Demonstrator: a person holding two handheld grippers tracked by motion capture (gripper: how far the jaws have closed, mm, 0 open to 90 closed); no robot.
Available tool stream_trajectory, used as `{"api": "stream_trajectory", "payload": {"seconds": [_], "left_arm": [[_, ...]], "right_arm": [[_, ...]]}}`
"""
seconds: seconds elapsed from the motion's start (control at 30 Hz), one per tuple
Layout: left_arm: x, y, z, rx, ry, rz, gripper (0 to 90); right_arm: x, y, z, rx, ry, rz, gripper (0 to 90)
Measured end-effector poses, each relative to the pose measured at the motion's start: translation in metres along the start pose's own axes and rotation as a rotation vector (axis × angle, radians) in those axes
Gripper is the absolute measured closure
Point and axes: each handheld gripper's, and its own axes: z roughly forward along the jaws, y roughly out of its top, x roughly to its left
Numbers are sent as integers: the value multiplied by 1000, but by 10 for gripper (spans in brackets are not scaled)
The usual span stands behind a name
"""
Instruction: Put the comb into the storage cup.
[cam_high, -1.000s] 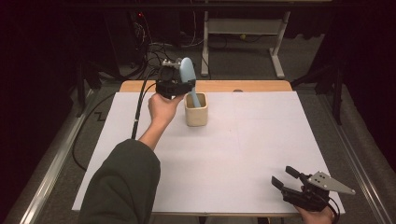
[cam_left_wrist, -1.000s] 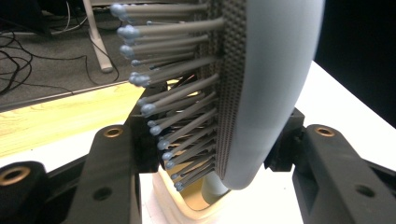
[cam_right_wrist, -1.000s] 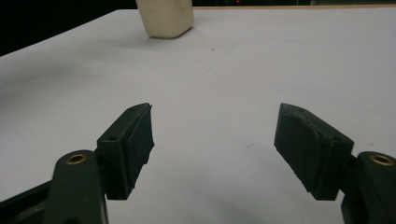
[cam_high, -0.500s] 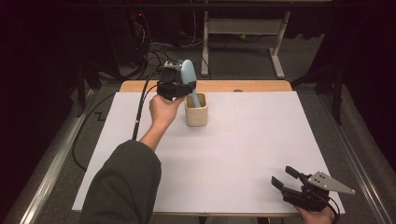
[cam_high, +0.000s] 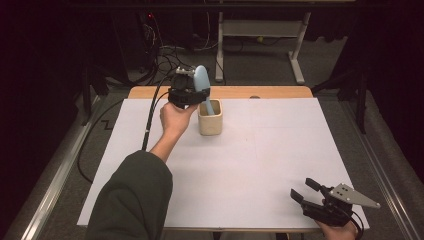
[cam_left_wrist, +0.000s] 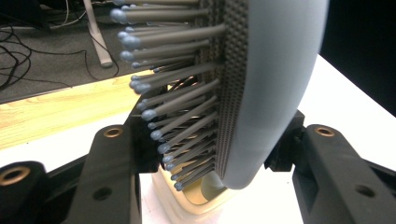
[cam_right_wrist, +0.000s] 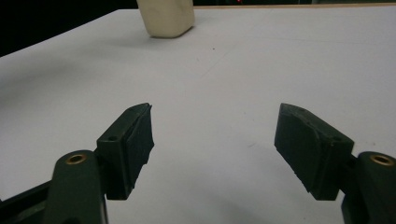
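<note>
Left gripper (cam_high: 192, 95) pinches a pale-blue, ball-tipped-bristle hairbrush (cam_high: 201, 82), handle inside the cream rounded-square cup (cam_high: 210, 122); right gripper (cam_high: 306, 191) is spread over the white tabletop (cam_high: 280, 150).

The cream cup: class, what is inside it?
The cream cup holds the lower end of the blue hairbrush, whose handle slants into it while the left gripper clamps the brush head. The cup's bottom is hidden by its wall.

The left gripper (cam_high: 192, 95), on an outstretched dark-sleeved arm, is raised at the far left, jaws clamped; the right gripper (cam_high: 306, 192) rests near right, jaws apart.
</note>
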Motion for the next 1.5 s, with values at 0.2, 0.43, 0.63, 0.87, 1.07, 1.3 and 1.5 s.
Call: {"api": "stream_trajectory", "payload": {"seconds": [0.2, 0.43, 0.63, 0.87, 1.07, 1.3, 1.5], "left_arm": [[0, -1, 1, 5, 0, 2, 506], [1, -2, 3, 12, -2, 1, 506], [1, -3, 4, 14, 1, 2, 506], [3, -5, 6, 25, 1, -6, 505], [4, -7, 7, 25, 2, -9, 504], [5, -10, 9, 36, 5, -10, 504], [5, -13, 13, 47, 6, -12, 504]], "right_arm": [[0, 0, 0, 0, 1, 1, 288], [0, 0, 0, 0, 0, 0, 288], [0, 0, 0, 0, 1, 1, 288], [0, 0, 0, -1, 1, 0, 288], [0, 0, 0, 1, 2, 3, 288], [0, 0, 0, 1, 3, 6, 288], [0, 0, 0, 2, 5, 6, 288]]}}
